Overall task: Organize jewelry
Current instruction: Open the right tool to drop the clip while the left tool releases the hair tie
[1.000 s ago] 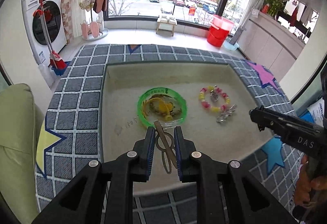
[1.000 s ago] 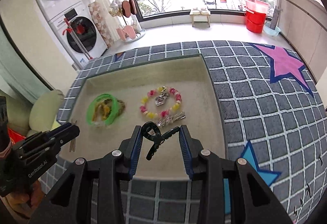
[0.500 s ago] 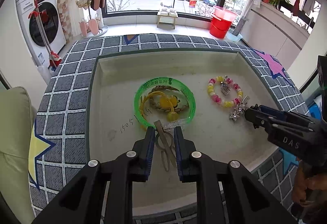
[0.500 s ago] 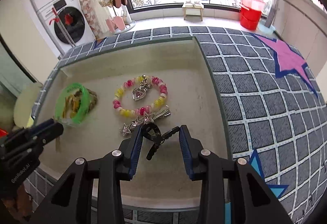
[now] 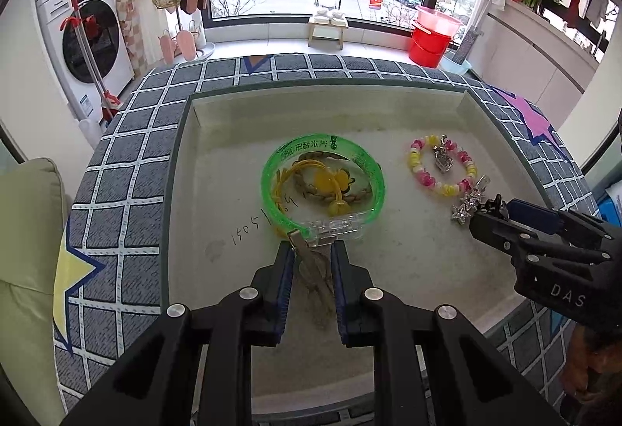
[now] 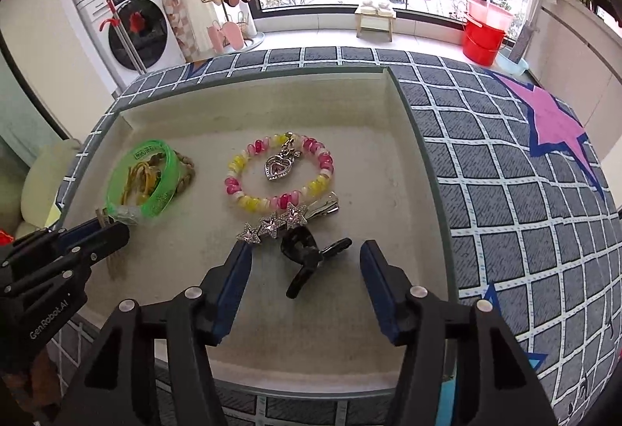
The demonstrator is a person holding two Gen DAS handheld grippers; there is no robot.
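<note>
A shallow cream tray (image 5: 217, 169) (image 6: 392, 161) holds the jewelry. My left gripper (image 5: 313, 249) is shut on a bronze hair clip (image 5: 315, 270), its tip touching the green bangle (image 5: 268, 188) that rings yellow and braided hair ties (image 5: 330, 188). My right gripper (image 6: 305, 251) is open; a black claw clip (image 6: 305, 255) lies on the tray between its fingers, just below a silver star hair clip (image 6: 287, 218). A pink and yellow bead bracelet (image 6: 245, 198) with a heart charm lies behind them. The left gripper (image 6: 105, 231) shows in the right wrist view, the right gripper (image 5: 490, 216) in the left.
The tray sits on a grey checked cloth (image 6: 505, 192) with star patterns. A green cushion (image 5: 23, 231) lies at the left. A washing machine (image 5: 89, 37), a red bucket (image 5: 431, 37) and a stool (image 5: 326, 29) stand by the far window.
My right gripper has opened and let the black claw clip down onto the tray by the star clip. My left gripper has moved forward with the bronze clip up to the green bangle.
</note>
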